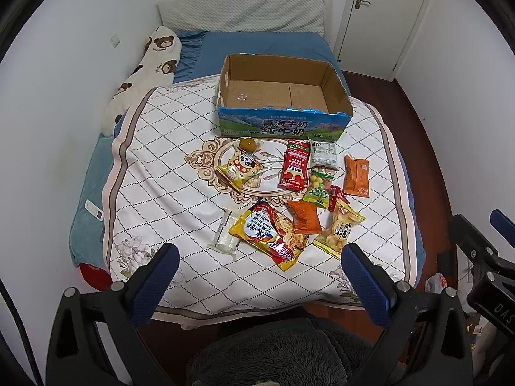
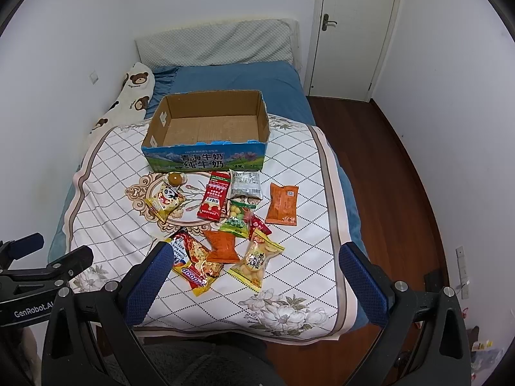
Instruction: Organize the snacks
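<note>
Bedroom, white walls, white door (image 2: 357, 32) at the far right; bed (image 1: 257, 45) in blue sheet, overlaid by a white diamond-pattern quilt (image 1: 167, 173) carrying all items.

Far edge of quilt, centre: cardboard milk box (image 1: 283, 96), open top, nothing inside, blue printed front facing the cameras.

Snacks, left to right, all loose on the quilt's middle, just in front of the box:
- clear-wrapped white bar (image 1: 224, 231), nearest the left;
- yellow panda packet (image 1: 239, 169), with a round brown sweet (image 1: 248, 144) touching its far end;
- large noodle packet (image 1: 273, 234), red and yellow, toward the near edge;
- red sachet (image 1: 294, 169), upright in line with the box;
- orange crumpled packet (image 1: 304, 217), overlapping the noodle packet;
- white label packet (image 1: 323, 154), over a green pea bag (image 1: 318, 189);
- yellow cracker bag (image 1: 339, 230);
- orange flat packet (image 1: 356, 176), rightmost, apart from the rest.

Left gripper (image 1: 259, 262): jaws spread wide, nothing between them, above the quilt's near edge.
Right gripper (image 2: 256, 262): likewise spread and unloaded, above the near edge.
</note>
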Demonstrator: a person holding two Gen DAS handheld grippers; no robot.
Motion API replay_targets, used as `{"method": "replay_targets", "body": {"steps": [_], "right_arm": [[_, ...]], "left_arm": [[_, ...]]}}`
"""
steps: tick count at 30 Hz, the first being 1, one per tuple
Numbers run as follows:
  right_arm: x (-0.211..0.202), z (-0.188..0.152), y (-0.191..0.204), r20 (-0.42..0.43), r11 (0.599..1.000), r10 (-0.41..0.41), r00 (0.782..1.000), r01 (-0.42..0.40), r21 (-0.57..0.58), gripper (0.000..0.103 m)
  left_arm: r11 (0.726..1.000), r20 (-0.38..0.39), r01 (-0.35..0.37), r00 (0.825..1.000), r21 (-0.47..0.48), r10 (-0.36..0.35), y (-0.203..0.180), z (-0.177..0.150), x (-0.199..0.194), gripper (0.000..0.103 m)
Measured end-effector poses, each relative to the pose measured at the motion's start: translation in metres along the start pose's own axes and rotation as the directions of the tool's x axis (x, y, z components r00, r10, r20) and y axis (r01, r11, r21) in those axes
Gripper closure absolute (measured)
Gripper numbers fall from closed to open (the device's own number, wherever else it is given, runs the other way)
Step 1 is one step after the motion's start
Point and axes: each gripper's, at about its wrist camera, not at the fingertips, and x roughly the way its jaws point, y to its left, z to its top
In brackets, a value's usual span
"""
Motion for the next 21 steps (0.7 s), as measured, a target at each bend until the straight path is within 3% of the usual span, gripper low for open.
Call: {"method": "replay_targets", "body": {"steps": [21], "right_arm": [[-0.0001, 0.0011, -0.0005, 0.001, 1.0, 0.002, 1.0, -0.002, 0.0, 0.0]], "left_arm": [[1.0, 0.008, 0.002, 1.0, 0.001, -0.002, -0.0009, -0.0007, -0.0037, 0.0]]}}
